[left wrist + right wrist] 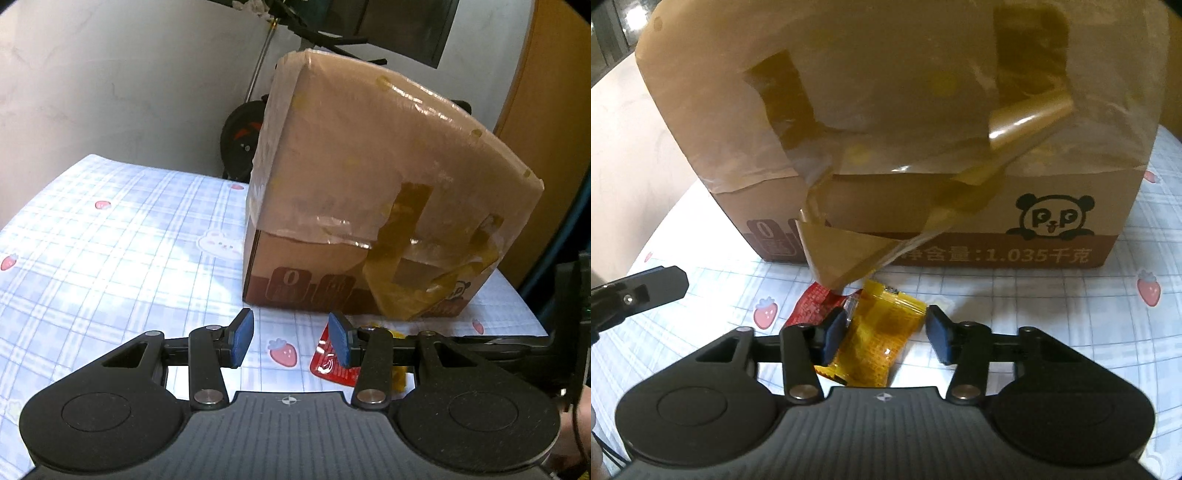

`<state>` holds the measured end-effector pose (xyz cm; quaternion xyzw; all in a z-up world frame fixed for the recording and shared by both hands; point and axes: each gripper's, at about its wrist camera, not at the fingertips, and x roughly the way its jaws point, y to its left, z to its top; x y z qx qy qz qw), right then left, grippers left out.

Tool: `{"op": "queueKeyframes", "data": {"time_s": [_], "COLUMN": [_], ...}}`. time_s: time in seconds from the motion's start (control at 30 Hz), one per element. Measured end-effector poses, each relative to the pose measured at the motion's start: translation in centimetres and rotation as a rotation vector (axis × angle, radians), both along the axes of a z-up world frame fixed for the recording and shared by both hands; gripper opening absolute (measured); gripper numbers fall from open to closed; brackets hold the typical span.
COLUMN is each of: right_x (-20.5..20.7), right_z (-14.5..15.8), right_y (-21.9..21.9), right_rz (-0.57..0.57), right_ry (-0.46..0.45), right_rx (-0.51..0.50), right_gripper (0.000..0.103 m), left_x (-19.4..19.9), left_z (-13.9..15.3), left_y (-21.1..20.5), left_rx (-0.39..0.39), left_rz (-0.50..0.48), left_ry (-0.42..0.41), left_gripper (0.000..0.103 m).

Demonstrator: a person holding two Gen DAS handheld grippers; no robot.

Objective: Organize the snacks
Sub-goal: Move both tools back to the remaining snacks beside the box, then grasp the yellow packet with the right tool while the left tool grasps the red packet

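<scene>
A taped cardboard box stands on the checked tablecloth; it also fills the right wrist view, with loose brown tape hanging off its front. A yellow snack packet and a red snack packet lie on the cloth in front of the box. My right gripper is open, its jaws either side of the yellow packet. My left gripper is open and empty above the cloth, with the red packet just behind its right finger and a bit of the yellow packet beyond.
The table's far edge and a white wall lie behind the box. A black wheeled object stands on the floor behind the table. The left gripper's side shows at the left of the right wrist view.
</scene>
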<state>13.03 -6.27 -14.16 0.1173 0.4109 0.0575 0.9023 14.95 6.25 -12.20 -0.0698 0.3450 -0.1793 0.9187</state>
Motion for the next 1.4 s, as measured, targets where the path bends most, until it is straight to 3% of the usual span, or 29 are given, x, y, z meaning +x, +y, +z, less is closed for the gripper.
{"op": "queueKeyframes", "data": {"time_s": [0.03, 0.07, 0.23, 0.43, 0.9, 1.4], "right_x": [-0.3, -0.6, -2.6, -4.8, -6.3, -6.2], "right_z": [0.0, -0.2, -0.5, -1.0, -1.9, -1.9], "right_y": [-0.2, -0.2, -1.4, -3.2, -4.7, -5.2], "right_rz": [0.001, 0.002, 0.021, 0.000, -0.034, -0.038], "right_ry": [-0.004, -0.013, -0.081, -0.138, -0.201, -0.200], "right_rx": [-0.005, -0.013, -0.136, -0.182, -0.108, -0.064], "right_gripper": [0.048, 0.039, 0.038, 0.038, 0.039, 0.039], "left_x": [0.0, 0.0, 0.4, 1.1, 2.7, 3.0], "left_z": [-0.1, -0.2, -1.6, -3.0, -5.3, -6.5], "left_y": [-0.1, -0.1, -1.4, -4.1, -8.2, -10.7], "left_rx": [0.001, 0.001, 0.023, 0.082, 0.177, 0.234], "left_rz": [-0.002, -0.006, -0.036, -0.107, -0.201, -0.192], "left_ry": [0.004, 0.009, 0.050, 0.062, 0.055, -0.005], "left_gripper": [0.047, 0.047, 0.047, 0.047, 0.048, 0.048]}}
